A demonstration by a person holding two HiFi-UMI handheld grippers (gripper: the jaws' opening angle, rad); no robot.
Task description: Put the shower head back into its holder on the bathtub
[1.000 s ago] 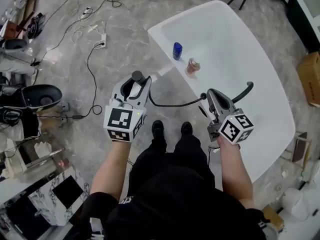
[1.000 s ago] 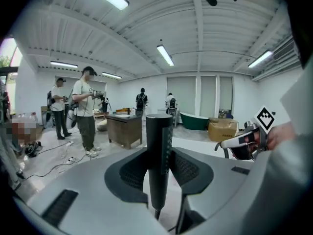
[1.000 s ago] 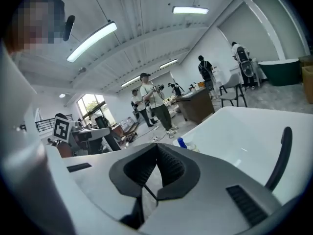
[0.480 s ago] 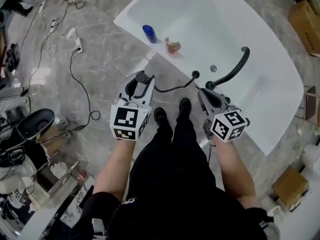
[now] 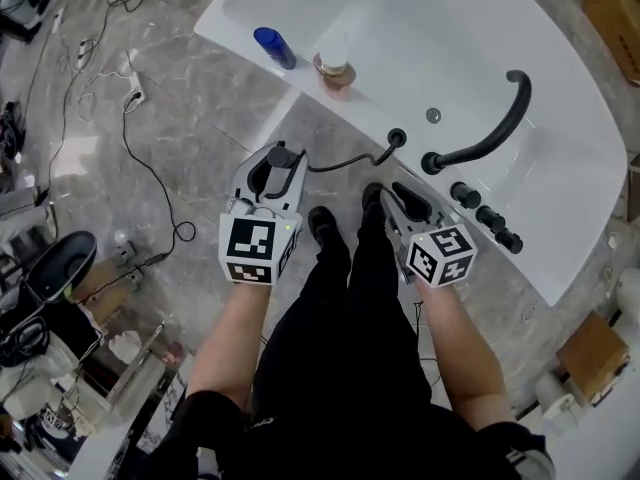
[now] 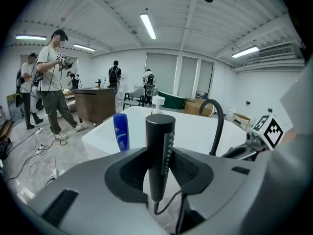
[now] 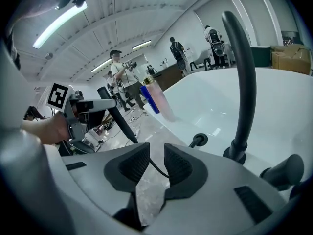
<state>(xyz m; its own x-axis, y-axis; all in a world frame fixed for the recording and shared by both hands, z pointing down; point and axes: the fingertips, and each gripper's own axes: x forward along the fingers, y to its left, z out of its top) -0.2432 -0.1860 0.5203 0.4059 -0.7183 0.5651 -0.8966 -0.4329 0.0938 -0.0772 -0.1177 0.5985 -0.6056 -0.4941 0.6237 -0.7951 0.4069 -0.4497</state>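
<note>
Item 1, left hand-held gripper (image 5: pixel 274 166): pinching the black shower head (image 6: pixel 160 148) by its handle, near my feet and apart from the bathtub (image 5: pixel 545 238). Item 2, right hand-held gripper (image 7: pixel 156 166): jaws spread, having just been opening; the hose (image 5: pixel 345 165) crosses their gap, pads not pressing it. Item 3, holder (image 5: pixel 397 138): round black socket on the tub rim near the spout (image 5: pixel 495 133), vacant, hose running to it. Step, as I judge it: carrying the head to the holder. Next move calls for lining the handle's hose end over the socket and lowering it in, slack hose kept clear.
</note>
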